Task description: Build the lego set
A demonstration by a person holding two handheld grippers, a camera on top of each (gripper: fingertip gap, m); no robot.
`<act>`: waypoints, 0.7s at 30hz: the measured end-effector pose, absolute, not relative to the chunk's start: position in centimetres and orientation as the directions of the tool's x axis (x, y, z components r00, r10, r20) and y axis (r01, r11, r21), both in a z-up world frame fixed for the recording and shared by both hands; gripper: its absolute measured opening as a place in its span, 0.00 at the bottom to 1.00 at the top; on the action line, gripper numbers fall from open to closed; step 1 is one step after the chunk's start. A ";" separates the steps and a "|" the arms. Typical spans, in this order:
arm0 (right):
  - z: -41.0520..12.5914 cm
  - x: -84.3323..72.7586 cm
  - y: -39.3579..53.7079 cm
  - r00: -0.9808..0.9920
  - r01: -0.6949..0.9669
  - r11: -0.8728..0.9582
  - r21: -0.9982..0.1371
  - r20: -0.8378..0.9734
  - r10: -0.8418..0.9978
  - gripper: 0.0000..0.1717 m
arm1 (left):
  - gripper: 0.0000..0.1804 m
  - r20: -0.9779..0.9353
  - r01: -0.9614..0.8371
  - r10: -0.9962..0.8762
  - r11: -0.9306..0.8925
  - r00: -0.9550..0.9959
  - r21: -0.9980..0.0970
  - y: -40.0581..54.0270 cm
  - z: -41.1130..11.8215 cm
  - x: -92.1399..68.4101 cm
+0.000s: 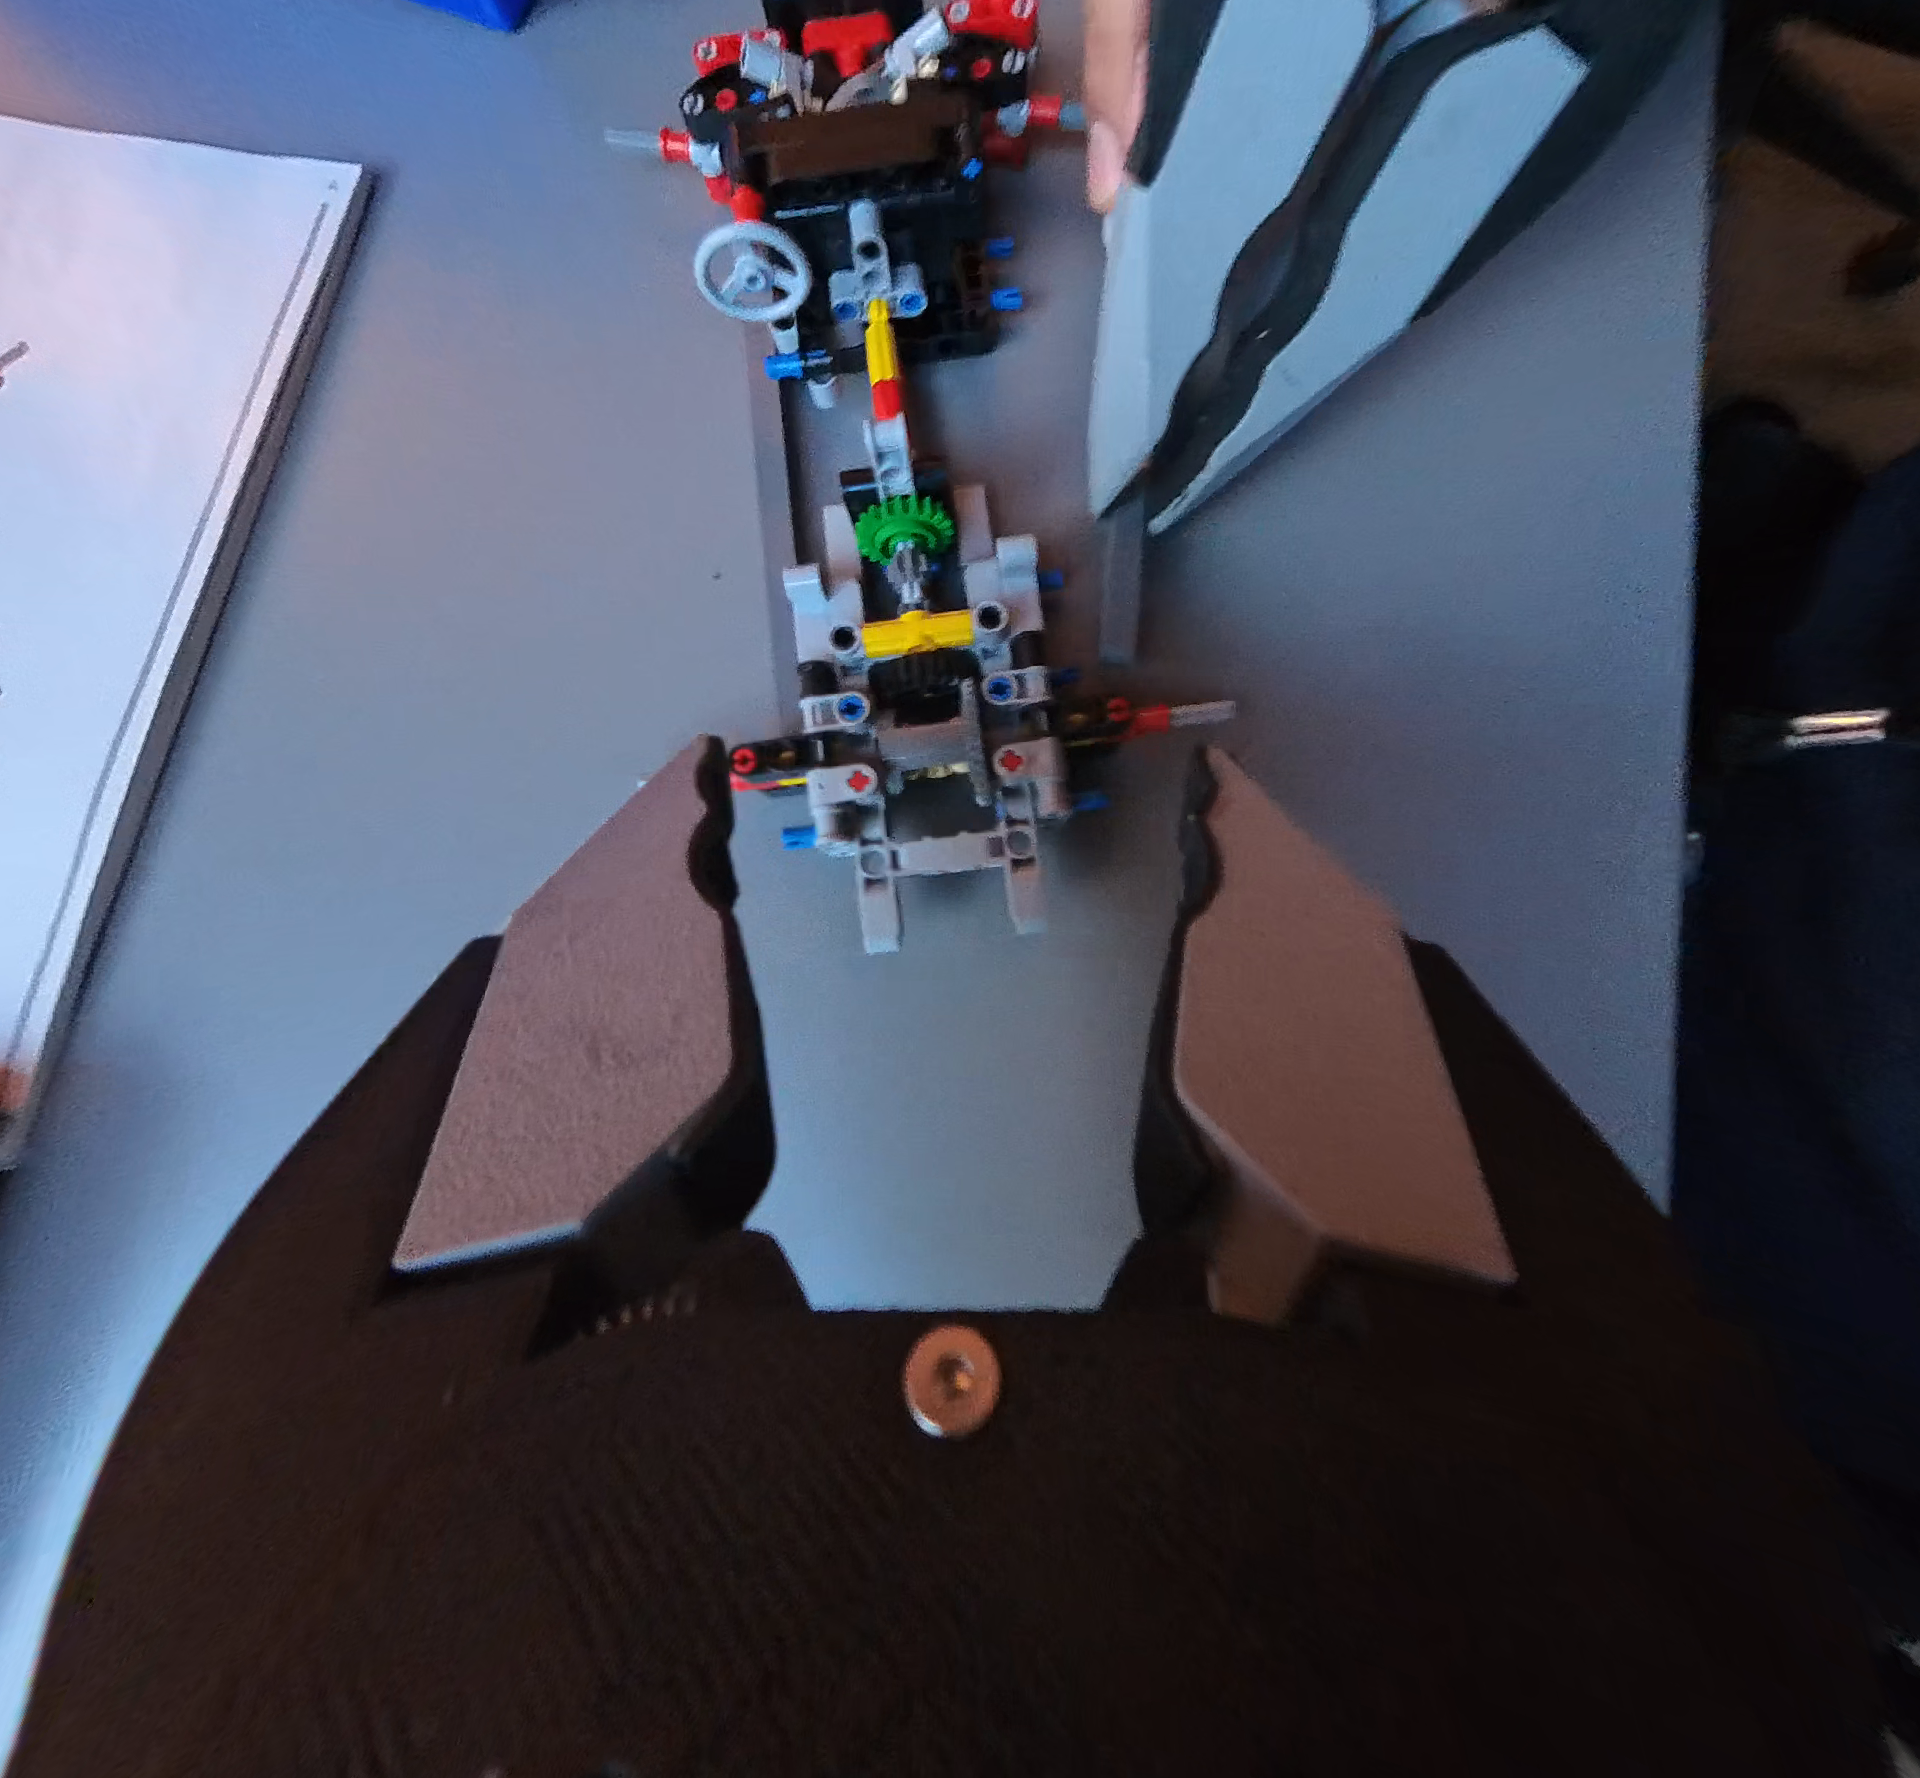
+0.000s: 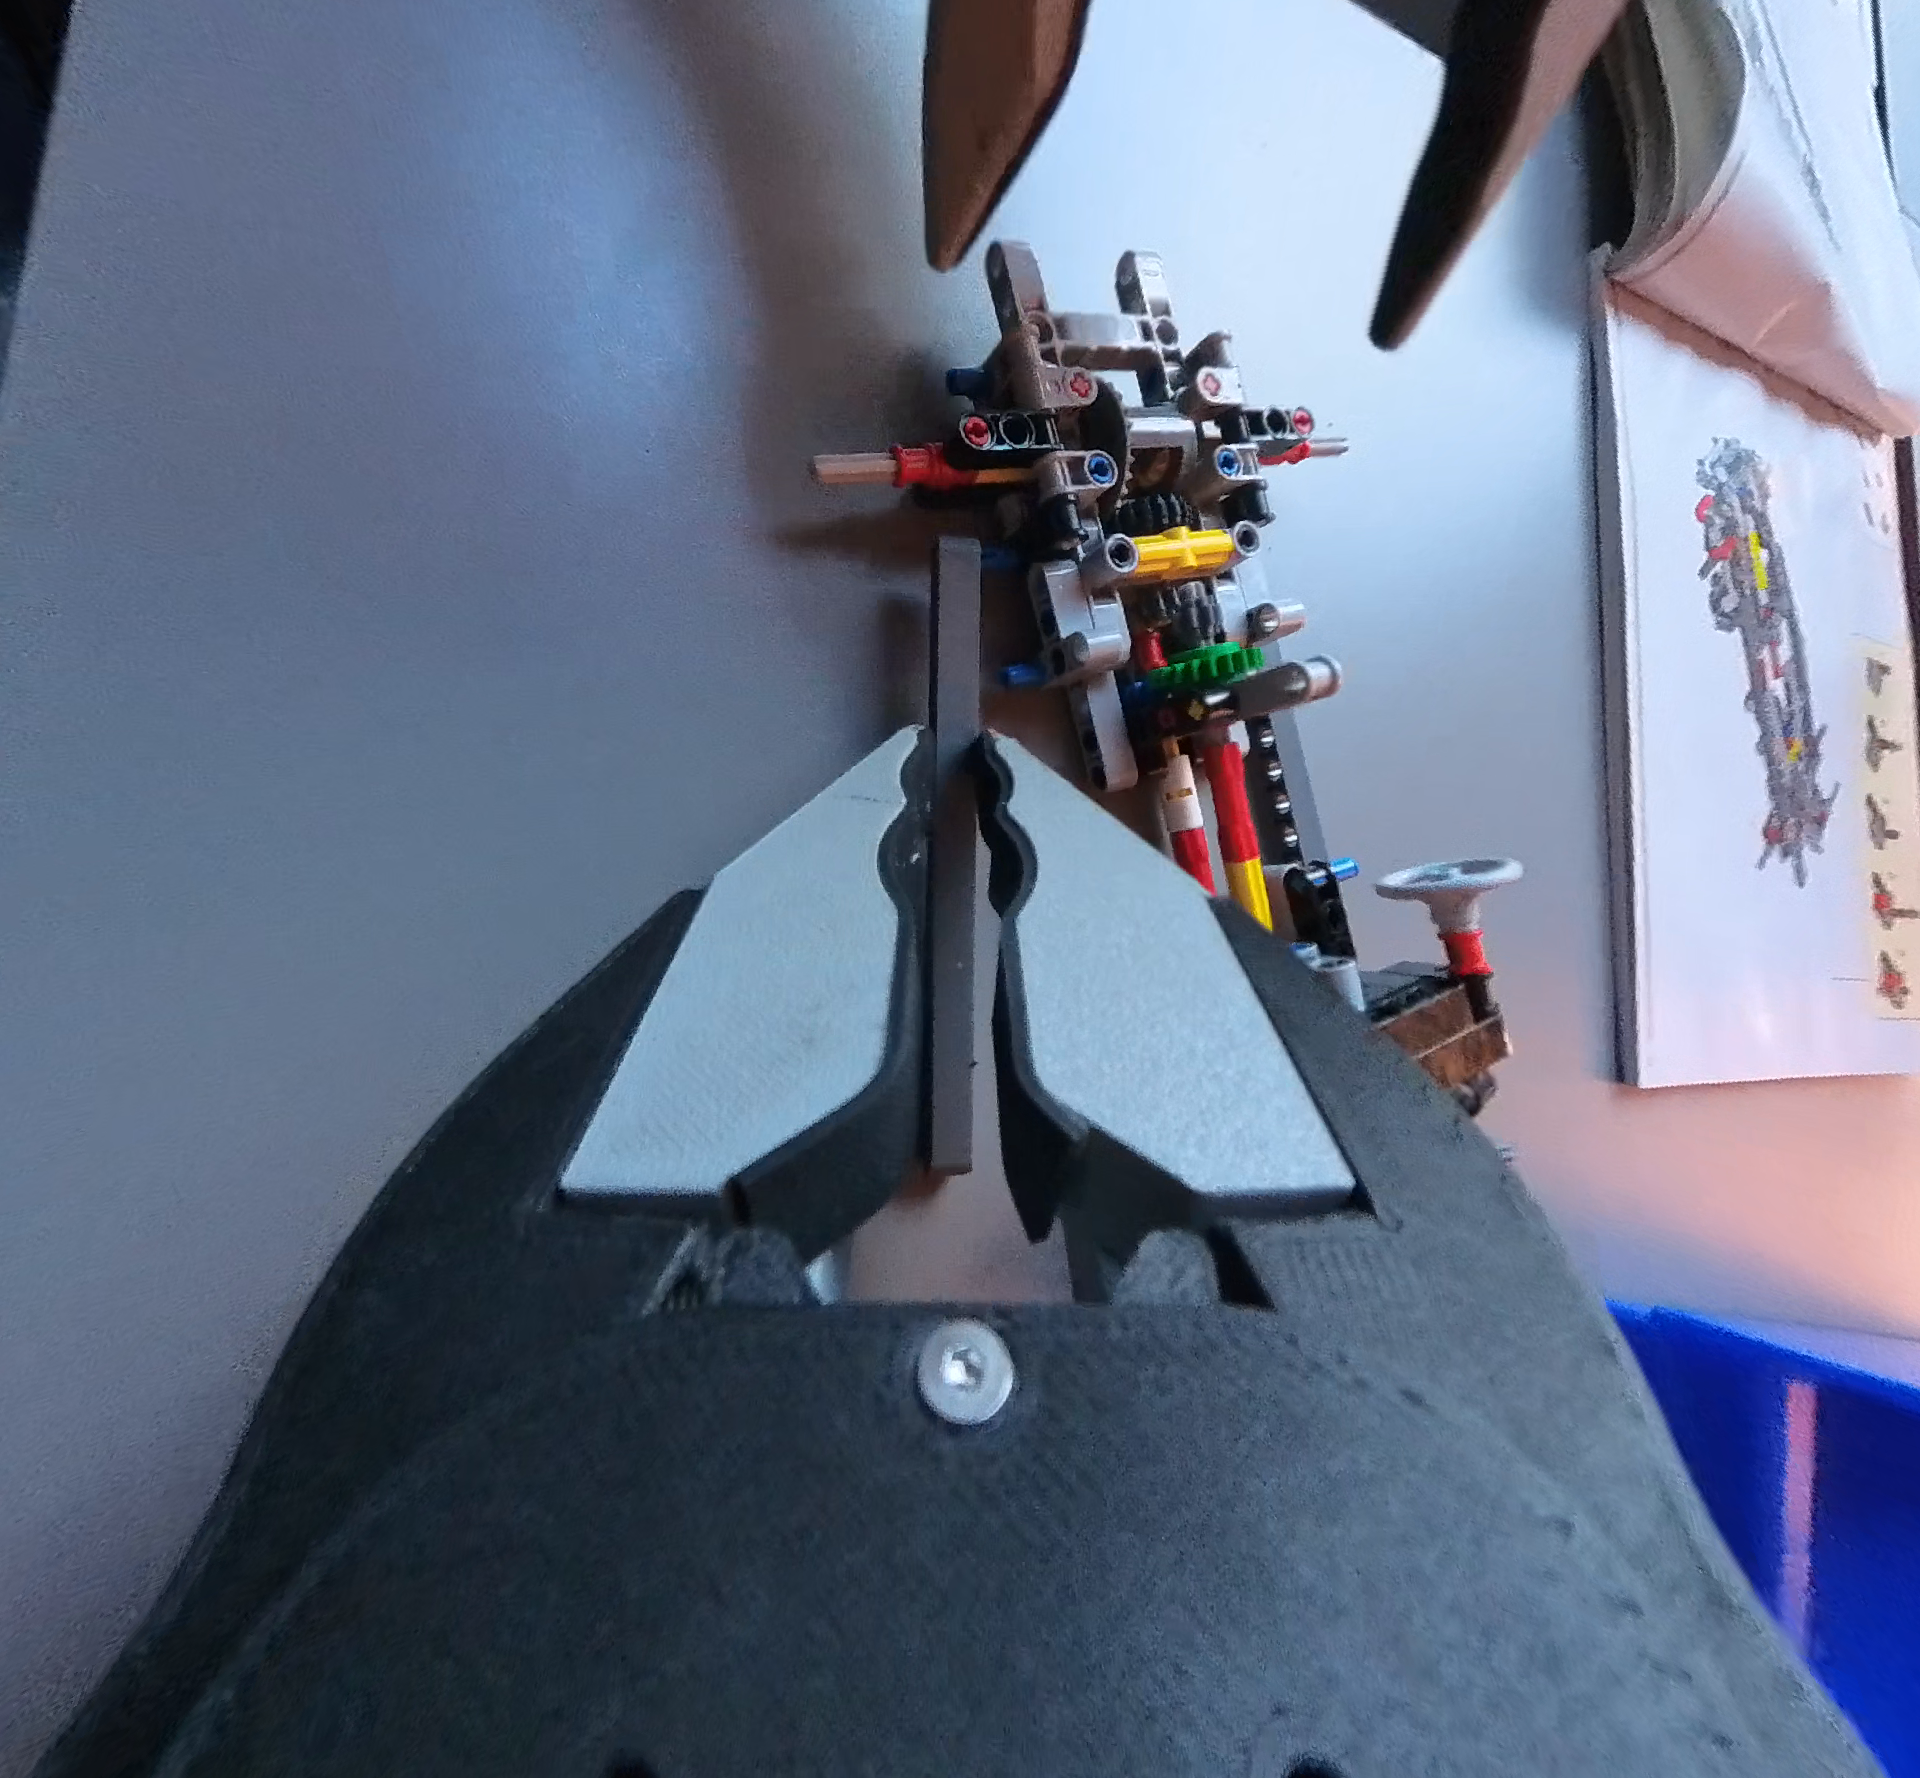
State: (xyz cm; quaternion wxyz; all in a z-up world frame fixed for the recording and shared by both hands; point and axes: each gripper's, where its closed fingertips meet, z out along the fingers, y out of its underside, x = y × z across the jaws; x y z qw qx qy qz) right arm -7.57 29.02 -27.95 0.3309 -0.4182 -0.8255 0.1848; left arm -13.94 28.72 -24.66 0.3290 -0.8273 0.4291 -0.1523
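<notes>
Pads of our right gripper point(image 2: 951, 752) pinch a grey beam point(image 2: 956, 648) just left of the brick chassis point(image 2: 1153, 565), while our left gripper point(image 1: 951, 772), spread wide, hovers just short of its near end above the desk point(image 1: 468, 637).

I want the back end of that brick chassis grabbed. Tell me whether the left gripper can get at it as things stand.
Probably yes. The left gripper is open, its fingers either side of the brick chassis. The right gripper, shut on a grey beam, stands beside the middle, not this end.

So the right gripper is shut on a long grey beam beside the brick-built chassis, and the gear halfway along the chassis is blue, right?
Not quite: the gear is green, as the left wrist view shows. The right gripper is indeed shut on the long grey beam beside the brick-built chassis.
</notes>
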 end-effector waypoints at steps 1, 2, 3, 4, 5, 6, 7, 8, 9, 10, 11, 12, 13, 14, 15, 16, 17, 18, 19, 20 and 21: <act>-27.9 -7.7 28.9 -0.440 0.557 0.598 -0.576 0.406 0.801 0.03 | 0.48 -0.045 -0.632 -0.815 -0.411 0.577 -0.658 29.0 -25.0 -13.9; -27.9 -7.8 28.8 -0.447 0.543 0.615 -0.572 0.423 0.788 0.03 | 0.50 -0.059 -0.651 -0.825 -0.397 0.562 -0.647 29.2 -25.3 -13.7; -27.8 -7.9 28.8 -0.446 0.530 0.633 -0.565 0.449 0.774 0.03 | 0.51 -0.073 -0.668 -0.834 -0.382 0.547 -0.639 29.4 -25.5 -13.3; -27.7 -8.1 28.9 -0.437 0.519 0.654 -0.550 0.487 0.756 0.03 | 0.52 -0.087 -0.682 -0.839 -0.371 0.537 -0.630 29.6 -25.9 -13.0; -27.5 -8.2 29.0 -0.428 0.505 0.680 -0.532 0.530 0.733 0.03 | 0.53 -0.105 -0.697 -0.841 -0.363 0.531 -0.618 29.8 -26.2 -12.8; -27.4 -8.3 28.8 -0.427 0.490 0.704 -0.514 0.562 0.708 0.03 | 0.54 -0.131 -0.715 -0.840 -0.354 0.527 -0.603 30.0 -26.6 -12.7; -27.4 -8.3 28.7 -0.426 0.481 0.722 -0.498 0.587 0.688 0.03 | 0.55 -0.157 -0.731 -0.839 -0.345 0.522 -0.589 30.1 -27.0 -12.7; -27.6 -8.3 28.6 -0.429 0.478 0.734 -0.483 0.600 0.675 0.03 | 0.56 -0.165 -0.739 -0.841 -0.340 0.516 -0.582 30.0 -27.3 -12.5; -27.9 -8.2 28.5 -0.435 0.484 0.738 -0.470 0.602 0.669 0.03 | 0.57 -0.159 -0.738 -0.843 -0.339 0.513 -0.583 29.9 -27.4 -12.3; -28.3 -8.2 28.7 -0.440 0.494 0.740 -0.457 0.603 0.666 0.03 | 0.57 -0.151 -0.732 -0.841 -0.347 0.520 -0.587 29.9 -27.5 -12.2; -28.4 -8.2 28.8 -0.437 0.495 0.743 -0.451 0.610 0.661 0.03 | 0.56 -0.147 -0.725 -0.837 -0.354 0.528 -0.591 29.9 -27.5 -12.2; -28.4 -8.2 28.8 -0.437 0.493 0.744 -0.451 0.612 0.659 0.03 | 0.56 -0.142 -0.722 -0.836 -0.358 0.530 -0.592 29.9 -27.6 -12.2; -28.5 -8.2 28.9 -0.439 0.496 0.742 -0.451 0.607 0.662 0.03 | 0.54 -0.144 -0.720 -0.832 -0.362 0.536 -0.592 29.9 -27.6 -12.3; -28.4 -8.2 28.9 -0.438 0.500 0.740 -0.450 0.606 0.664 0.03 | 0.54 -0.138 -0.717 -0.831 -0.365 0.538 -0.594 29.9 -27.6 -12.4; -28.4 -8.2 29.0 -0.437 0.500 0.743 -0.445 0.611 0.660 0.03 | 0.53 -0.120 -0.705 -0.834 -0.369 0.539 -0.606 29.8 -27.4 -12.3; -28.4 -8.2 29.0 -0.437 0.499 0.747 -0.438 0.617 0.654 0.03 | 0.53 -0.090 -0.683 -0.834 -0.379 0.545 -0.624 29.8 -27.0 -12.2; -28.4 -8.2 29.1 -0.438 0.499 0.750 -0.435 0.620 0.651 0.03 | 0.52 -0.058 -0.653 -0.831 -0.390 0.553 -0.649 29.9 -26.5 -12.0; -28.4 -8.2 29.1 -0.437 0.500 0.749 -0.435 0.620 0.652 0.03 | 0.52 -0.024 -0.623 -0.828 -0.402 0.561 -0.671 30.0 -25.9 -11.9; -28.4 -8.1 29.0 -0.437 0.500 0.748 -0.436 0.619 0.653 0.03 | 0.51 0.003 -0.598 -0.823 -0.415 0.568 -0.685 30.2 -25.5 -11.7; -28.4 -8.1 29.0 -0.437 0.498 0.747 -0.439 0.617 0.654 0.03 | 0.51 0.016 -0.587 -0.818 -0.426 0.574 -0.688 30.4 -25.4 -11.6; -28.4 -8.1 29.1 -0.436 0.500 0.744 -0.444 0.613 0.659 0.03 | 0.51 0.015 -0.594 -0.816 -0.433 0.578 -0.678 30.6 -25.6 -11.5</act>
